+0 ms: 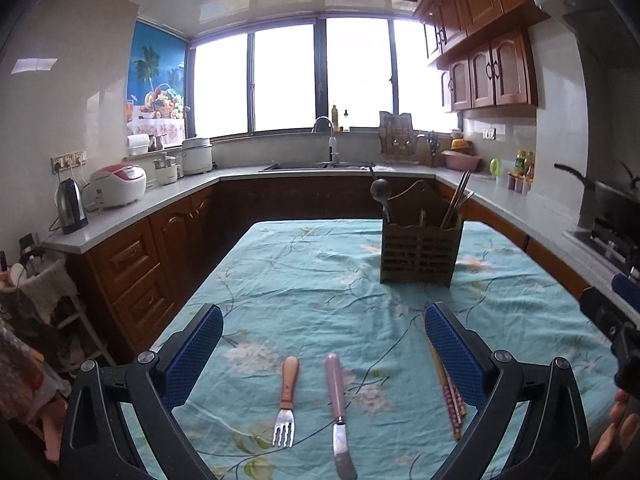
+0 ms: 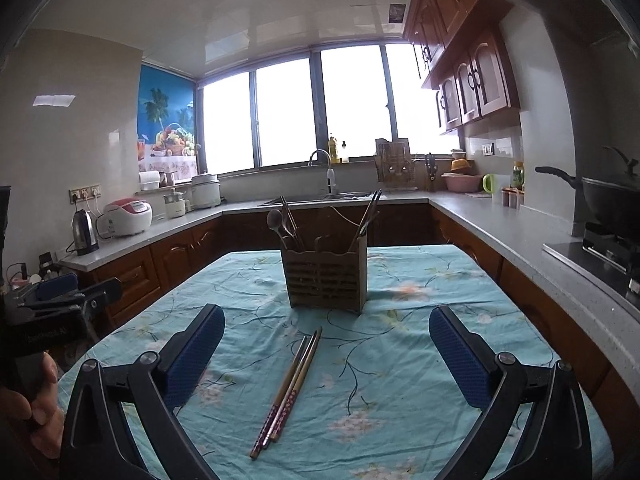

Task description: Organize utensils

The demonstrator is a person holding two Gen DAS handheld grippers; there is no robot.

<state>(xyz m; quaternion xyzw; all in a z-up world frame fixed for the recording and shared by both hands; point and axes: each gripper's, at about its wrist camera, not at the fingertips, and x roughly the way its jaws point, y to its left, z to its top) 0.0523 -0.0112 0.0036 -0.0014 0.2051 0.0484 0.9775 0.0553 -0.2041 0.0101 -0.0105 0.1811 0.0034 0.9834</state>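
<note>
A fork (image 1: 287, 400) with a wooden handle and a knife (image 1: 338, 408) with a pink handle lie side by side on the floral tablecloth (image 1: 304, 280). My left gripper (image 1: 324, 344) hangs open above them, empty. A pair of chopsticks (image 1: 450, 392) lies under its right finger. In the right wrist view the same chopsticks (image 2: 286, 390) lie between the fingers of my open, empty right gripper (image 2: 326, 348). Farther back stands a brown slatted utensil holder (image 1: 420, 252) (image 2: 325, 278), holding a spoon and chopsticks.
The table's left edge drops toward wooden cabinets (image 1: 132, 264). A grey counter (image 1: 132, 212) with a kettle, rice cookers and a sink wraps around. A black wok (image 2: 612, 196) sits on the stove at right. A hand (image 2: 36, 400) holds the left gripper's body.
</note>
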